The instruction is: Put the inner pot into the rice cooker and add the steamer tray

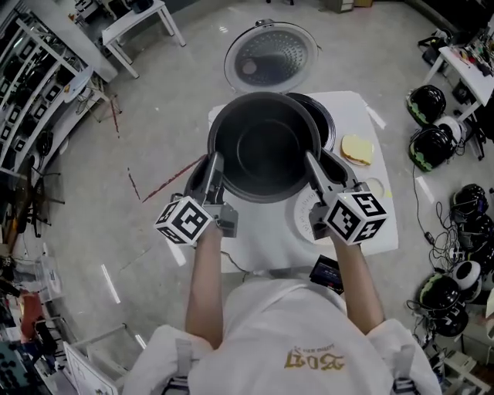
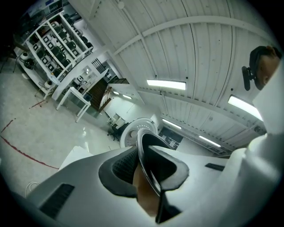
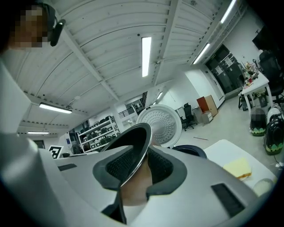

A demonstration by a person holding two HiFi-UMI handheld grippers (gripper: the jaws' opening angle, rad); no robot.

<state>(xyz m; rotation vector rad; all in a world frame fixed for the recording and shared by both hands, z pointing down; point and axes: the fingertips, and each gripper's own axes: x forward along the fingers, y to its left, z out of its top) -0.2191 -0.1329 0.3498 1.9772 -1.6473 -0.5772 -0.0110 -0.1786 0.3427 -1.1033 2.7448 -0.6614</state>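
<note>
The dark inner pot (image 1: 265, 146) hangs in the air over the white table (image 1: 370, 231), held level by its rim from both sides. My left gripper (image 1: 213, 160) is shut on the left rim and my right gripper (image 1: 312, 160) on the right rim. In the left gripper view the thin pot rim (image 2: 148, 170) is pinched between the pads of the left gripper (image 2: 144, 167). The right gripper view shows the same, with the rim (image 3: 137, 153) between the pads of the right gripper (image 3: 140, 172). Just beyond the pot stands the rice cooker (image 1: 323, 117), its round lid (image 1: 272, 55) open. A white round tray (image 1: 302, 217) lies under the pot's near side.
A yellow sponge (image 1: 357, 149) and a small round disc (image 1: 376, 187) lie on the table's right part. A black device (image 1: 328, 271) sits at the near edge. Helmets (image 1: 427, 104) crowd the floor at right; shelves (image 1: 31, 92) and a white bench (image 1: 139, 19) stand at left.
</note>
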